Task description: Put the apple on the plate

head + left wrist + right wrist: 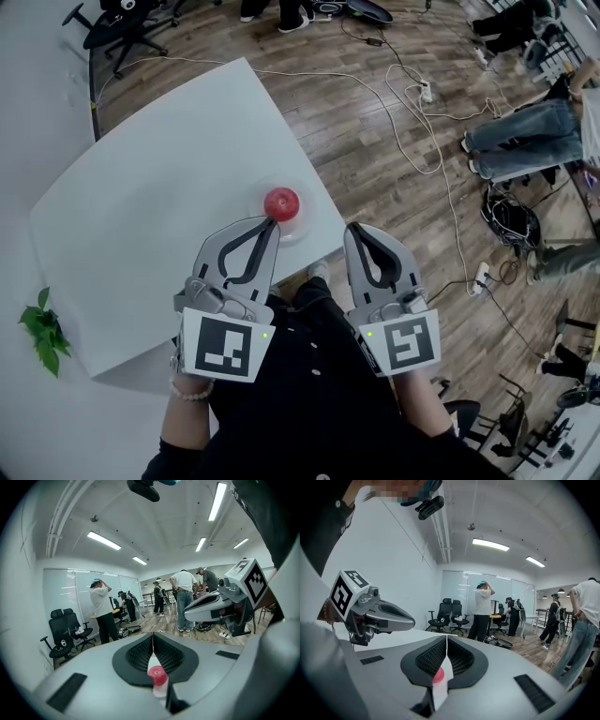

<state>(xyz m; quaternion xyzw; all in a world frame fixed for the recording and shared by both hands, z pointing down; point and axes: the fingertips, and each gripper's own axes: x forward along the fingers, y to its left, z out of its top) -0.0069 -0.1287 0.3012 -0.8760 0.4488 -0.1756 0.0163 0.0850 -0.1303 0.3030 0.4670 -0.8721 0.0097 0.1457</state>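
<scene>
A red apple (281,202) sits on a clear plate (302,231) near the front right edge of the white table (141,206). My left gripper (273,221) is shut and empty, its tips just short of the apple on the near side. My right gripper (353,228) is also shut and empty, held off the table's edge to the right of the plate. In the left gripper view the apple (157,672) shows below the closed jaws (153,635). The right gripper view shows the apple (438,676) through the slit under its closed jaws (446,637).
A small green plant (43,330) stands at the table's left front. Black office chairs (127,28) are beyond the far corner. Cables and a power strip (427,91) lie on the wooden floor; seated people (525,136) are at the right.
</scene>
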